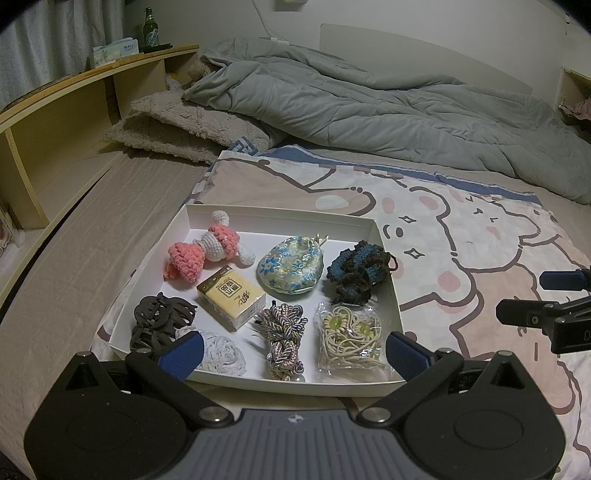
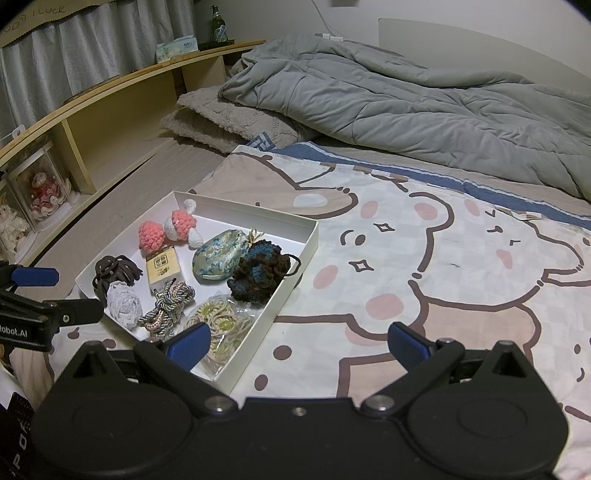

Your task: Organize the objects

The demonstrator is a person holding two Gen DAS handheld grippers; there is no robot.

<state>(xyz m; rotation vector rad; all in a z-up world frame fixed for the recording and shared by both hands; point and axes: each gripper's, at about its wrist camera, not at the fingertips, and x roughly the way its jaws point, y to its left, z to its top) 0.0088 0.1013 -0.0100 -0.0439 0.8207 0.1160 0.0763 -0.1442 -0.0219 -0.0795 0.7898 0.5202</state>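
Observation:
A white tray [image 1: 280,216] lies on the bed with small items in it: a pink and white crochet doll [image 1: 207,251], a tissue pack [image 1: 231,297], a brocade pouch [image 1: 290,266], a blue-brown crochet scrunchie [image 1: 360,273], a black hair claw [image 1: 159,319], a white crochet ball [image 1: 221,350], a braided cord [image 1: 282,332] and a bag of hair ties [image 1: 349,336]. My left gripper [image 1: 295,354] hangs open over the tray's near edge, holding nothing. My right gripper [image 2: 299,349] is open and empty, right of the tray [image 2: 310,236] above the bear-print sheet.
A crumpled grey duvet [image 1: 369,99] and a folded fleece blanket [image 1: 177,129] fill the far side of the bed. A wooden headboard shelf [image 1: 74,96] runs along the left, with a green bottle [image 1: 150,31] and a tissue box on top. The bear-print sheet [image 2: 443,266] spreads right of the tray.

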